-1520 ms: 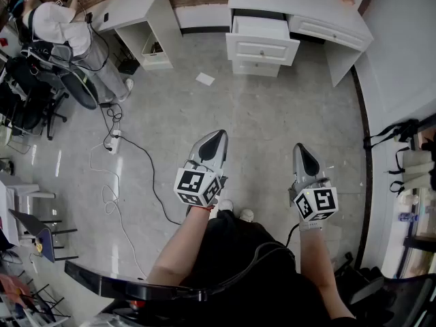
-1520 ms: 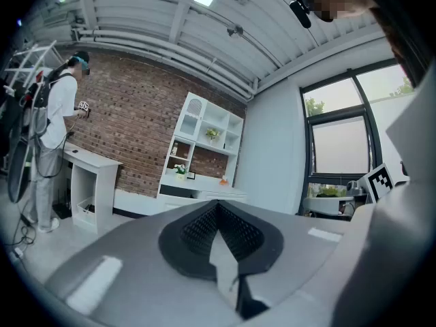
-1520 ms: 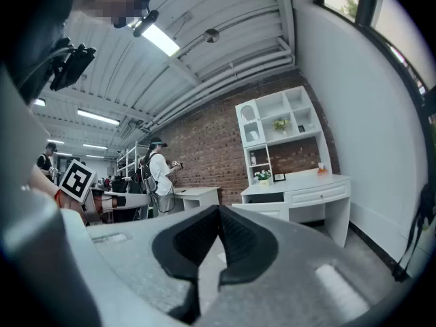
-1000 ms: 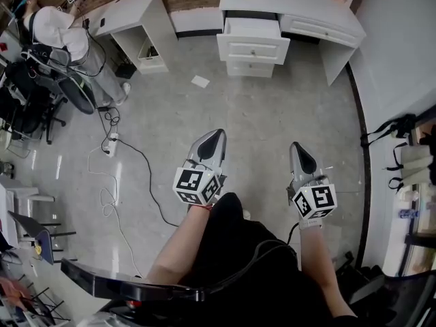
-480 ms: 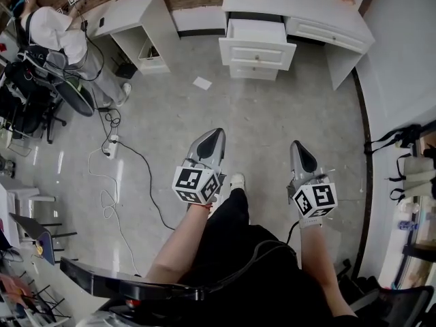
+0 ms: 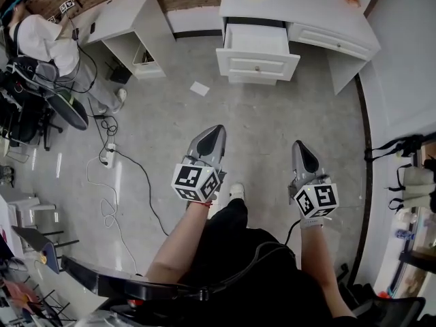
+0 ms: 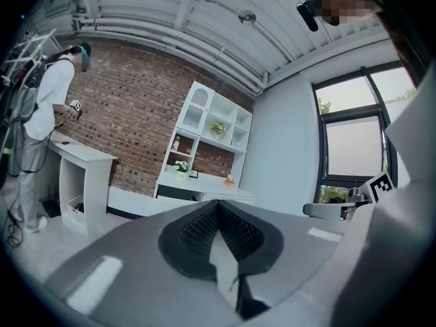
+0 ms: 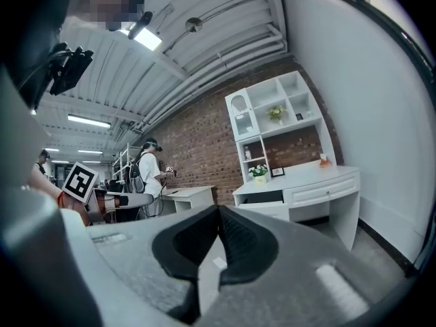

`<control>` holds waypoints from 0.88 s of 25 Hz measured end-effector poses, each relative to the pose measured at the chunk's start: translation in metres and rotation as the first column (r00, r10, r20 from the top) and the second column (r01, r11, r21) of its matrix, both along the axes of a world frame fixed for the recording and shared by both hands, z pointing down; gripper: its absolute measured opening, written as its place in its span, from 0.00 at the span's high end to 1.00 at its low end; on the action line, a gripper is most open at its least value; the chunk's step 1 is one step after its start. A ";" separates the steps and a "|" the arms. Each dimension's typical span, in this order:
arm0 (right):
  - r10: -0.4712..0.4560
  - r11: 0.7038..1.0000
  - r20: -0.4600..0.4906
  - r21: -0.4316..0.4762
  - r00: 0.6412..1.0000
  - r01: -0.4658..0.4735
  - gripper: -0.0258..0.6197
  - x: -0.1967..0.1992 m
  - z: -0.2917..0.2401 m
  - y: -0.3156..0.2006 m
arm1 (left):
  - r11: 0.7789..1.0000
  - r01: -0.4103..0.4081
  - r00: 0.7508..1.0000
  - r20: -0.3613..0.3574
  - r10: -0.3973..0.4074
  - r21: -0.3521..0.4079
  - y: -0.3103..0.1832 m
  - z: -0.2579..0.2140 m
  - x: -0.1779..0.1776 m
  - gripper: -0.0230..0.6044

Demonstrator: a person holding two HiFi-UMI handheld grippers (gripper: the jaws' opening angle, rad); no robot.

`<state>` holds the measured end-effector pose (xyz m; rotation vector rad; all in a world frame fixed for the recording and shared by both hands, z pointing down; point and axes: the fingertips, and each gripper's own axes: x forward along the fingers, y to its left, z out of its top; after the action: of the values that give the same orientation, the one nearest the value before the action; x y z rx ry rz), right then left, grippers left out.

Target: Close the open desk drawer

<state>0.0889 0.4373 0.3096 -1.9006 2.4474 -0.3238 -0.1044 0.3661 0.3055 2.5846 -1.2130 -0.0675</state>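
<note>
The white desk (image 6: 310,11) stands against the far wall, several steps ahead of me. Its upper left drawer (image 6: 257,49) is pulled out, with a shut drawer below it and another to its right. My left gripper (image 6: 212,135) and right gripper (image 6: 302,148) are held side by side above the floor, pointing at the desk and well short of it. Both are shut with nothing between the jaws. The right gripper view shows the desk (image 8: 310,181) and the open drawer (image 8: 262,198) beyond the gripper (image 8: 219,214). In the left gripper view the gripper (image 7: 218,207) hides most of the desk (image 7: 208,196).
A second white desk (image 6: 122,13) stands at the far left, with a person (image 6: 42,38) and a chair (image 6: 67,109) beside it. A paper sheet (image 6: 199,88) and a cable with a power strip (image 6: 108,157) lie on the floor. A wall (image 6: 402,60) runs along the right.
The desk has drawn slightly nearer and larger in the head view as the person steps forward. Both grippers keep the same shut pose in front of the body.
</note>
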 end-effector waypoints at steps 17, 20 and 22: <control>0.070 0.996 0.015 -0.058 0.997 -0.069 0.96 0.013 0.021 -0.104 | 0.999 0.001 0.999 -0.049 -0.003 -0.044 -0.106 0.020 -0.003 0.96; 0.064 0.996 0.018 -0.067 0.998 -0.063 0.96 0.012 0.025 -0.112 | 0.998 0.007 0.999 -0.045 -0.009 -0.059 -0.113 0.028 -0.002 0.96; 0.057 0.995 0.021 -0.078 0.998 -0.055 0.96 0.012 0.032 -0.119 | 0.997 0.011 0.999 -0.038 -0.014 -0.071 -0.118 0.034 -0.002 0.96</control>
<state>0.1006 0.3180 0.3412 -1.9791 2.3950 -0.4423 -0.1063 0.2479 0.3398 2.5040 -1.1957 -0.0757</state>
